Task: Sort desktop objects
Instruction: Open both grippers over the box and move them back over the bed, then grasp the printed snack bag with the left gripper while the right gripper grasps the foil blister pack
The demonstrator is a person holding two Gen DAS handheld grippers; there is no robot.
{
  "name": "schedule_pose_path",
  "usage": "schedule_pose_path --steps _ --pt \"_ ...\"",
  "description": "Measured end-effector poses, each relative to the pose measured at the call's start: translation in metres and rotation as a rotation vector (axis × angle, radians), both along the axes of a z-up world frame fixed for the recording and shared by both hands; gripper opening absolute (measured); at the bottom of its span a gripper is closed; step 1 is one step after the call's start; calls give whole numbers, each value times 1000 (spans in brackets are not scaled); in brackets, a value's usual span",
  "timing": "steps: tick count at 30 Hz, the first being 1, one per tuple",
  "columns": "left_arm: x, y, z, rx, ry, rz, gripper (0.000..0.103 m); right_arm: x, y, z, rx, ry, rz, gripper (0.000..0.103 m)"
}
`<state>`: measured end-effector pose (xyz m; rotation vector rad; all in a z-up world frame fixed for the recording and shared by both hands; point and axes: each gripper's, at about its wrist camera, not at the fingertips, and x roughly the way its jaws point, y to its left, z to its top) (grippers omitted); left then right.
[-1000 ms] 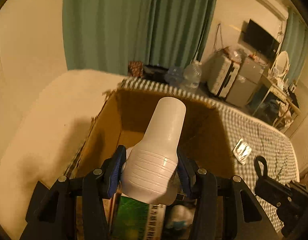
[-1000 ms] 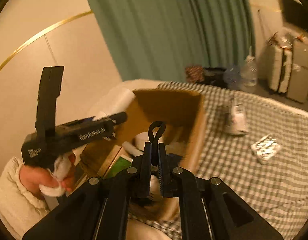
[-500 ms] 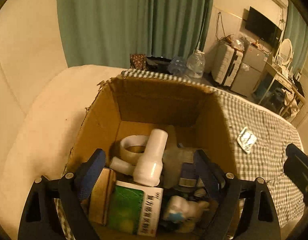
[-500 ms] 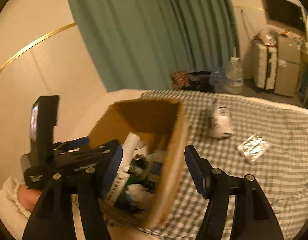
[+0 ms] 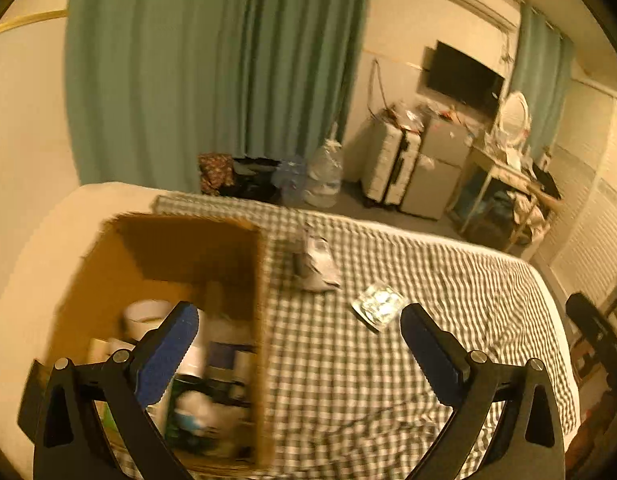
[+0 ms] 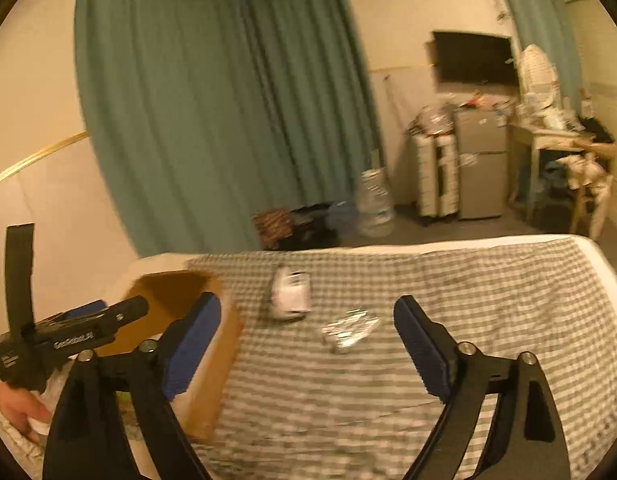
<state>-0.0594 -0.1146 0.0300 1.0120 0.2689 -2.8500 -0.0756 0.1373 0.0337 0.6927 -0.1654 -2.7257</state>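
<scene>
Both tools are released, jaws spread wide and grasping nothing. The left tool hangs over the right wall of the box, one blue pad above the box's contents, the other above the checked cloth. The right tool hangs to the right of the box, over the cloth; its left pad overlaps the box's right wall in the right wrist view.

The open cardboard box sits on the left part of the bed, on the cloth's left edge. Inside it lie a tape roll toward the back, with blurred white bottles and a green packet nearer; their details cannot be made out.

Right of the box, on the cloth, a foil blister pack lies flat. Just beyond it, nearer the box's far corner, lies a white packet, blurred. Both are apart from the box and from each other.

Beyond the box, past the bed's far edge, a water jug stands on the floor before the green curtain.
</scene>
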Motion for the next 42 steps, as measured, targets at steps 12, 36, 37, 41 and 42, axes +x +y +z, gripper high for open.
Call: schedule_pose_path --steps 12,36,37,41,42 --pt "-37 53 -94 26 -81 106 103 -32 68 -102 -38 -139 -106 94" --pt "-215 36 -181 21 -143 111 103 -78 51 -170 -18 -268 -94 94" --pt "-217 29 -183 35 -137 118 103 -84 45 -170 -18 -272 -86 94" --pt "-224 2 -198 121 -244 153 55 -112 16 -177 -33 -287 -58 94" --pt "-224 -4 -199 145 -241 157 46 -123 4 -182 -27 -303 -49 94"
